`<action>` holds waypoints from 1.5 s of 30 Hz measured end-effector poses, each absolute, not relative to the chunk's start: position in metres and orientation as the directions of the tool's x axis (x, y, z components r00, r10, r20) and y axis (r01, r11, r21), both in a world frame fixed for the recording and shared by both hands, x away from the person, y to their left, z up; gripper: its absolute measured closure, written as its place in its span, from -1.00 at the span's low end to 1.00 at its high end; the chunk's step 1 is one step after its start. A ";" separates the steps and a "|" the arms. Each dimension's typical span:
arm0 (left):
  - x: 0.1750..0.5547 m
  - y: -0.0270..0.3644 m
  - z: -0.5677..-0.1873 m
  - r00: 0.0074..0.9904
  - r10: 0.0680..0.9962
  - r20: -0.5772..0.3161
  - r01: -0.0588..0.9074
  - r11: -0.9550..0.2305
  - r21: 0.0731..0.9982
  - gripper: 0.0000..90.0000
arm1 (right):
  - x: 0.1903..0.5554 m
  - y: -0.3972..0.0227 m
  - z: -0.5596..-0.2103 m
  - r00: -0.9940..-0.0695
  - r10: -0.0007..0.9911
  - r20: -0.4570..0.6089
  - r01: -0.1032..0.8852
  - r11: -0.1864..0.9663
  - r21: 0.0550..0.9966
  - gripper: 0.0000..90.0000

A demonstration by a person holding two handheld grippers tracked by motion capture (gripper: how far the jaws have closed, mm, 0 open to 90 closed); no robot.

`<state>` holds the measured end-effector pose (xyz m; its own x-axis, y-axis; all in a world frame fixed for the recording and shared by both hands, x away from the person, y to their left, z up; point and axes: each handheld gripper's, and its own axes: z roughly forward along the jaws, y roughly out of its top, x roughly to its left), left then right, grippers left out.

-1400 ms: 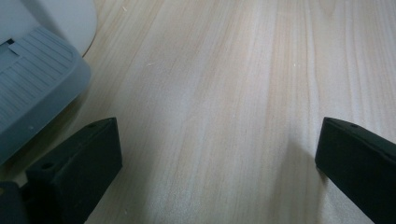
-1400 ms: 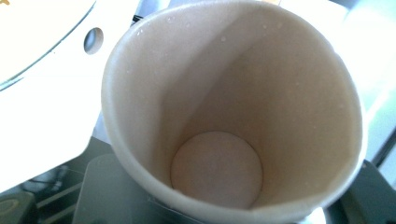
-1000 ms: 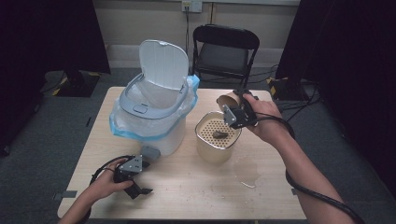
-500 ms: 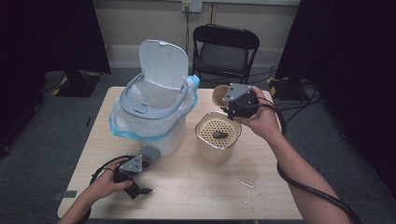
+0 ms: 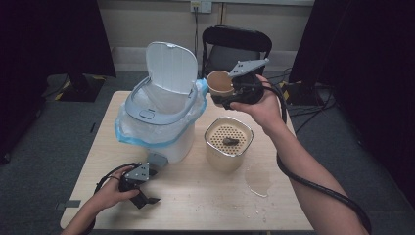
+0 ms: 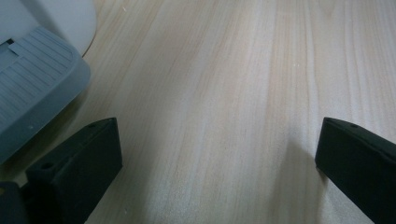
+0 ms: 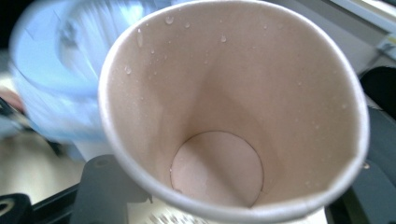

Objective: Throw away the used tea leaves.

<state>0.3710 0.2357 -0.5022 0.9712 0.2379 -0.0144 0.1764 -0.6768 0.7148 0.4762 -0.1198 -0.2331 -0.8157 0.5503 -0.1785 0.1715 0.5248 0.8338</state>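
Paper cup held in the air beside the open bin

The right gripper (image 5: 226,94) clamps the empty paper cup (image 5: 219,82) above the table (image 5: 205,196), next to the bin (image 5: 161,112). The left gripper (image 5: 147,193) rests on the table with its jaws wide, holding nothing.

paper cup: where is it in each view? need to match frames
High view: paper cup upper centre, held in the right gripper beside the bin.
Left gripper view: no cup here, just tabletop and the bin's pedal.
Right gripper view: cup close up, centre.
Shared landmark: the white bin with blue liner.
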 end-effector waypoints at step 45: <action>0.369 0.236 -0.503 0.971 0.237 -0.021 0.180 -0.675 0.716 -1.00 | 0.494 -0.065 -0.217 -0.844 0.522 -0.124 0.210 0.534 0.819 -0.53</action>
<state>0.3692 0.2360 -0.5026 0.9712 0.2375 -0.0208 0.1804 -0.6749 0.7155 0.4938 -0.0650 -0.2174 -0.8442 0.5215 -0.1239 0.2096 0.5339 0.8192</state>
